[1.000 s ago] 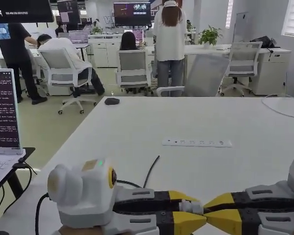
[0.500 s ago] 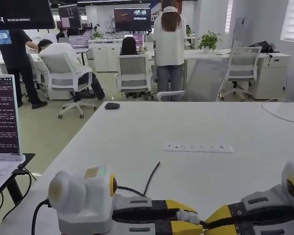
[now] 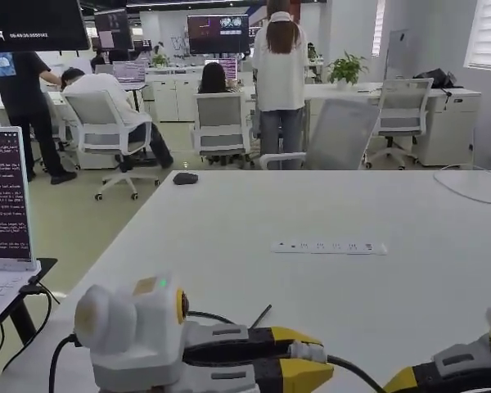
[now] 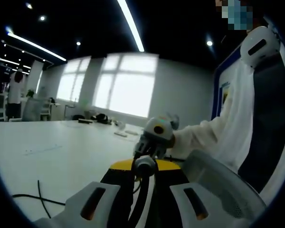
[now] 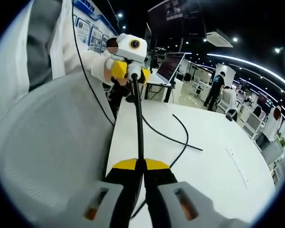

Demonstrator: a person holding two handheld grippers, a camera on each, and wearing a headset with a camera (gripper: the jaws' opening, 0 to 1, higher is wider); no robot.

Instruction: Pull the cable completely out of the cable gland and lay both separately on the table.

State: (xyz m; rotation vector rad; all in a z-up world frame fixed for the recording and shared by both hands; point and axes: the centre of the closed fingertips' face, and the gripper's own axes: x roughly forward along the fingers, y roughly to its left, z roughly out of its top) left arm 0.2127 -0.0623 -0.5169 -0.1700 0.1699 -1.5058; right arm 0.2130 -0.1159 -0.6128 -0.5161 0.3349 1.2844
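Observation:
At the bottom of the head view my left gripper (image 3: 321, 362) points right, shut on the small grey-white cable gland (image 3: 308, 351). A black cable (image 3: 356, 370) runs from the gland to my right gripper (image 3: 403, 381) at the bottom right. In the right gripper view that gripper (image 5: 138, 164) is shut on the taut cable (image 5: 138, 118), which leads straight to the gland (image 5: 132, 71). The cable's slack part (image 5: 180, 137) curls on the white table (image 3: 229, 237). The left gripper view shows its gripper (image 4: 143, 167) shut on the gland (image 4: 145, 164), with the right gripper (image 4: 156, 134) beyond.
A white power strip (image 3: 328, 246) lies mid-table and a black mouse (image 3: 185, 178) sits near the far edge. A laptop (image 3: 4, 201) stands on a stand to the left. A white chair back (image 5: 42, 142) is close by. People and office chairs are beyond the table.
The two grippers were tip to tip; now the right gripper has drawn away to the right and a stretch of black cable shows between it and the gland.

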